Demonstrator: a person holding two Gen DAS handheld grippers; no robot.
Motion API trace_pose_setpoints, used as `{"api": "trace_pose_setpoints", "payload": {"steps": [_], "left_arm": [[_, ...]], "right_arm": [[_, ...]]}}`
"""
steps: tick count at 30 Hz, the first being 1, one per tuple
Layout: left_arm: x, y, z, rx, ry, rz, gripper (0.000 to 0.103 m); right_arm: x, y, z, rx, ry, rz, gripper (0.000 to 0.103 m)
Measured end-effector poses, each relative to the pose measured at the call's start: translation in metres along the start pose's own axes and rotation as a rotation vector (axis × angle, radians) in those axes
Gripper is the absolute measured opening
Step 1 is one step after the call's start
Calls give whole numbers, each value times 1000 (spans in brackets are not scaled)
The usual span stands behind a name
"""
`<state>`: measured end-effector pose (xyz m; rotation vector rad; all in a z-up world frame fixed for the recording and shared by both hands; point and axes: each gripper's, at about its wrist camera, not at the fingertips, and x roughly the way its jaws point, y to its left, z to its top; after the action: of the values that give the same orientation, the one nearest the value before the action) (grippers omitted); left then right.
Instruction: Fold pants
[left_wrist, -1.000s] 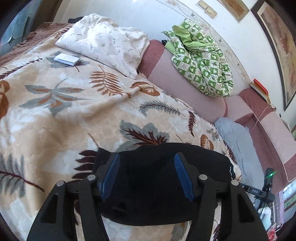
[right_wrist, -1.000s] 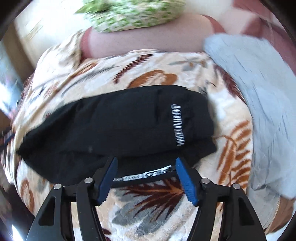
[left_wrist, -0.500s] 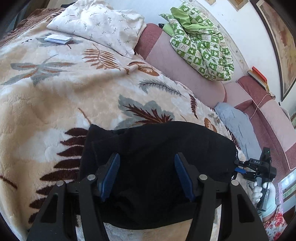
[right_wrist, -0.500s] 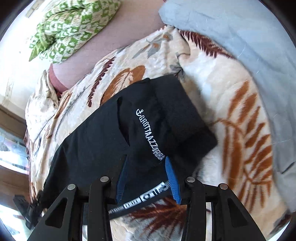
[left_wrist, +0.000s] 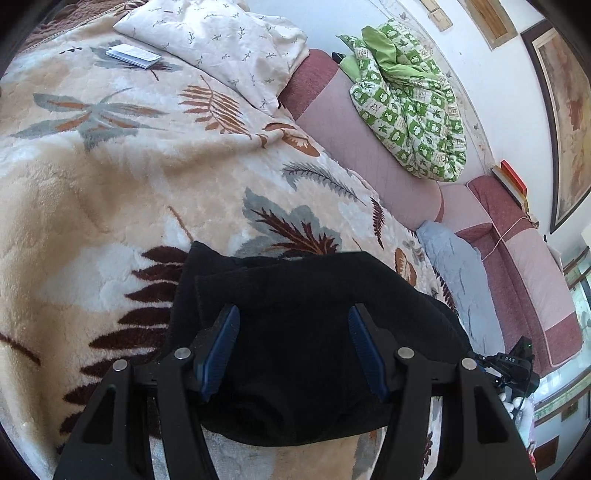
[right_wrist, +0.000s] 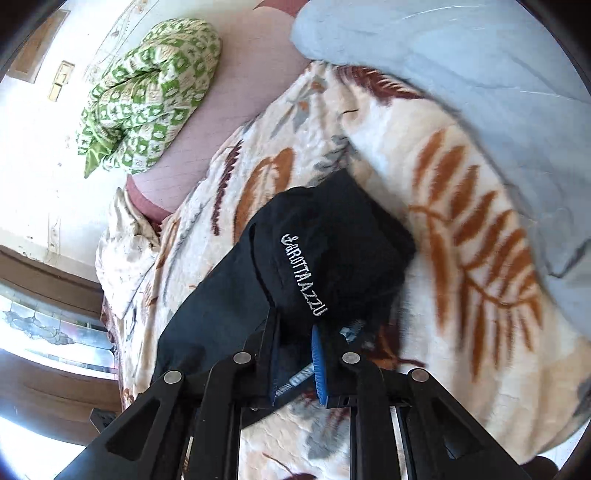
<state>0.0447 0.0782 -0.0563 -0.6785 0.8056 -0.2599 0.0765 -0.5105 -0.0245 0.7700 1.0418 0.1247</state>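
While one pair of black pants (left_wrist: 314, 332) lies folded in a thick bundle near the bed's (left_wrist: 110, 192) edge, the left tongs (left_wrist: 293, 350) hover spread wide above it, holding nothing. The right tongs (right_wrist: 295, 363) pinch the pants' striped waistband. White lettering runs across the topmost fold; one pillow (left_wrist: 225, 48) sits at the far corner.

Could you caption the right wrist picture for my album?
Right gripper shut on the black pants, lying on a leaf-patterned blanket.
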Motion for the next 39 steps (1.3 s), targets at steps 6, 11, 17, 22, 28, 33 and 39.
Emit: {"api": "trace_pose_setpoints", "payload": {"steps": [6,11,17,22,28,33,39], "left_arm": [[-19,10,6,-48,-55,24,65],[-41,28,15,-132,-117,18,67],[-58,42,21,-193,-172,47,67],[-68,47,25,-196,-202,118,67],[-82,68,29,-276,-229,99,68],[-89,72,31,-298,-239,75,69],[-94,72,34,-312,-242,51,69]], "right_arm": [[0,-16,5,-6,-35,-209,26],[-2,24,-10,-192,-120,-428,42],[5,105,-53,-431,-171,-342,50],[76,218,-120,-744,94,-44,50],[166,317,-216,-949,383,80,50],[212,335,-255,-1033,433,-42,49],[208,327,-234,-920,412,-41,12]]}}
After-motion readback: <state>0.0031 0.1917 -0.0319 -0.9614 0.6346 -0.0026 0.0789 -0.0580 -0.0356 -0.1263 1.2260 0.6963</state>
